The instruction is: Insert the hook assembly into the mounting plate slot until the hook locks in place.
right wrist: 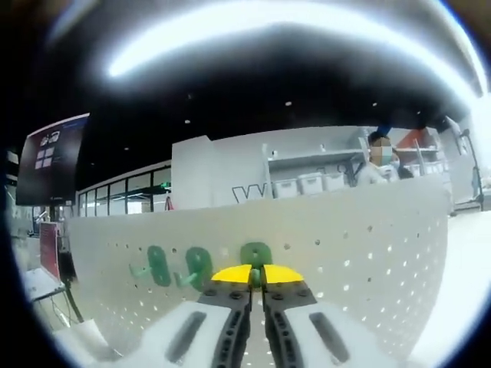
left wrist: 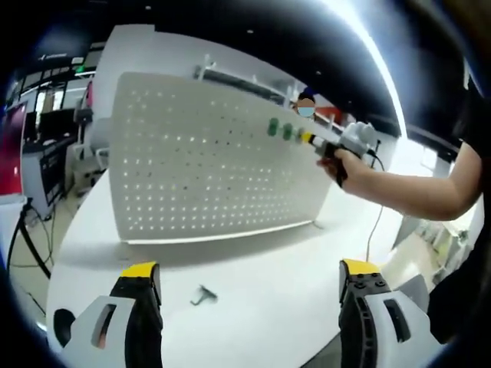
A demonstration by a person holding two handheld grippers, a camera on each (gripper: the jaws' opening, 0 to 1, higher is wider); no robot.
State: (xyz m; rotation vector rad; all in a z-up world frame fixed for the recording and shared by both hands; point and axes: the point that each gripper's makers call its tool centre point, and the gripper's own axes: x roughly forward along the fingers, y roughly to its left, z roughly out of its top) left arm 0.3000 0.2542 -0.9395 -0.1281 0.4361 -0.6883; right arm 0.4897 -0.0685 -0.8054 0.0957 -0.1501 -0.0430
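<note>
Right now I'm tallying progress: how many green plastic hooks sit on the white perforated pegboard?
3, side by side: leftmost green hook, middle green hook, third green hook at the right gripper's tips. Another may be hidden.

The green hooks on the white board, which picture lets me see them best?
The right gripper view: three green hooks sit big and close on the pegboard, just past the right gripper. In the left gripper view they are tiny green dots far off.

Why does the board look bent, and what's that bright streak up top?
Fisheye distortion: in the left gripper view the pegboard bulges; in the right gripper view its top edge bows. The streak is glare from a ceiling light, washing out both views' upper areas; the green hooks look soft.
</note>
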